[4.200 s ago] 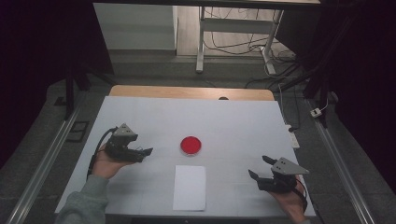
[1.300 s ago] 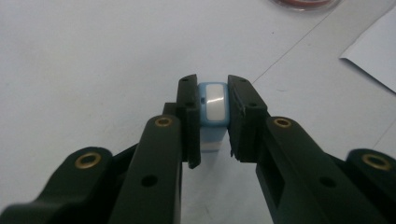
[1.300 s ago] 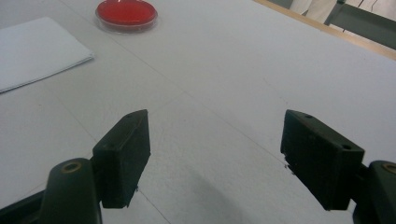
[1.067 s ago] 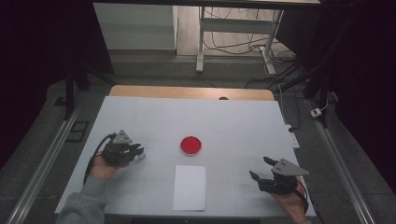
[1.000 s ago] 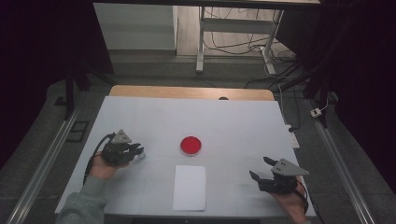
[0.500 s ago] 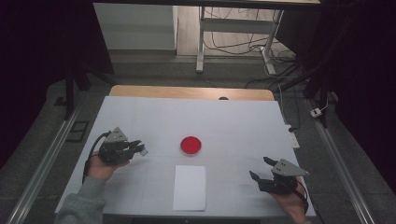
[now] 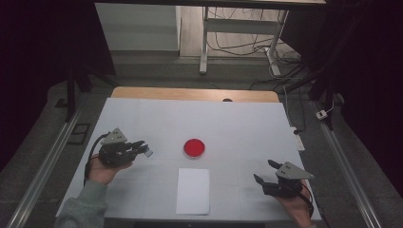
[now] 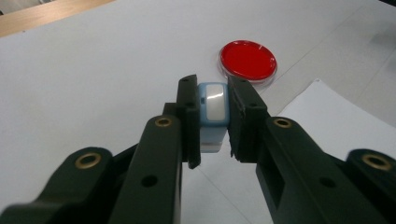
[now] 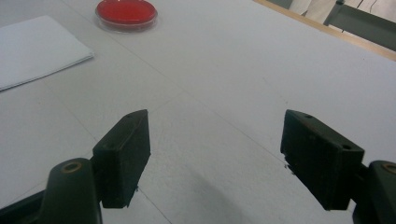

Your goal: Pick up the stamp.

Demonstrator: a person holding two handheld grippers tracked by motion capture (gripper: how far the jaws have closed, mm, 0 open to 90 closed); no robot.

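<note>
Since earlier frame: my left gripper (image 7: 142,148) lifted small blue-and-white block (image 8: 212,105) off counter (image 7: 237,123) and swung it slightly toward red dish (image 7: 194,147). Left jaws clamped on block, held above counter, short of dish. Right gripper (image 9: 212,156) parked at near right corner, jaws wide apart, nothing between. Step, as I judge it: carrying block. Next: travel on toward dish or white paper (image 7: 193,190), lower gently, keep grip square so block doesn't twist.

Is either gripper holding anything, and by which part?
The left gripper pinches a small blue-and-white block by its two sides. The right gripper is open, holding nothing.
</note>
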